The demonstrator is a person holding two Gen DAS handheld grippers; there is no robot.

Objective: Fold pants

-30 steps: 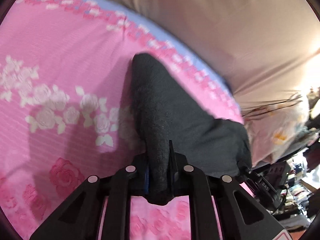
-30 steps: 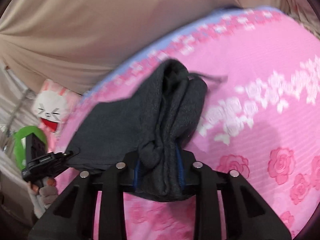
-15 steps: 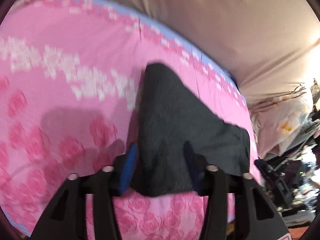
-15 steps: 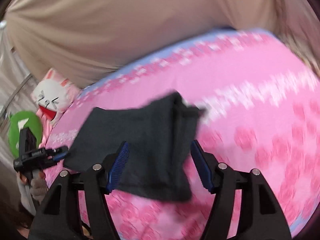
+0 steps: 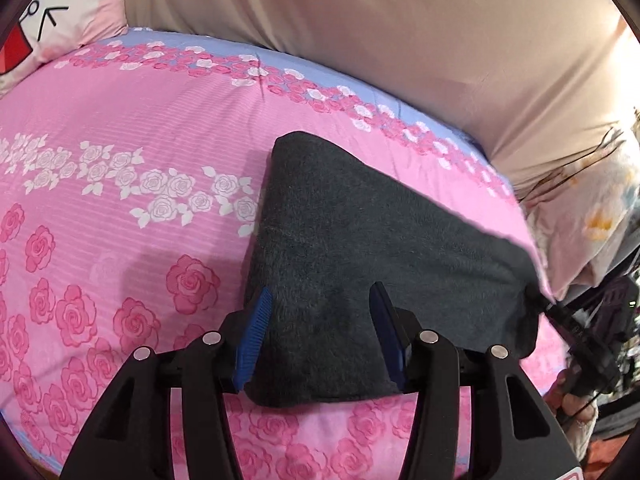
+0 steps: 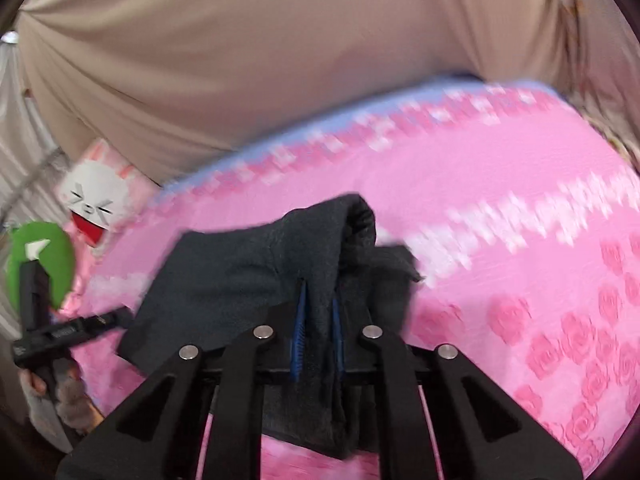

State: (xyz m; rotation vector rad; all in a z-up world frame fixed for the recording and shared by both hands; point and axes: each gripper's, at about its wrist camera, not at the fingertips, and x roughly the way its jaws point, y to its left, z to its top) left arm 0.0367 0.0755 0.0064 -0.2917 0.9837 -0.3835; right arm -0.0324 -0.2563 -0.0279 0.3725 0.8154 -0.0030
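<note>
Dark grey folded pants (image 5: 360, 248) lie on the pink rose-print bed sheet (image 5: 120, 160). My left gripper (image 5: 320, 320) is open, its blue pads on either side of the near edge of the pants, nothing pinched. In the right wrist view, my right gripper (image 6: 318, 312) is shut on a raised fold of the pants (image 6: 248, 276), which bunches up between the blue pads. The left gripper's body (image 6: 60, 332) shows at the far left of that view, at the other end of the pants.
A beige curtain (image 5: 400, 40) hangs behind the bed. A rabbit-print pillow (image 6: 100, 204) and a green object (image 6: 44, 260) lie at one end; another pillow (image 5: 592, 208) and dark clutter lie past the bed's right edge.
The left gripper let go of the pants and stays open over them. The right gripper opened half a second ago and has shut again on a fold of the pants.
</note>
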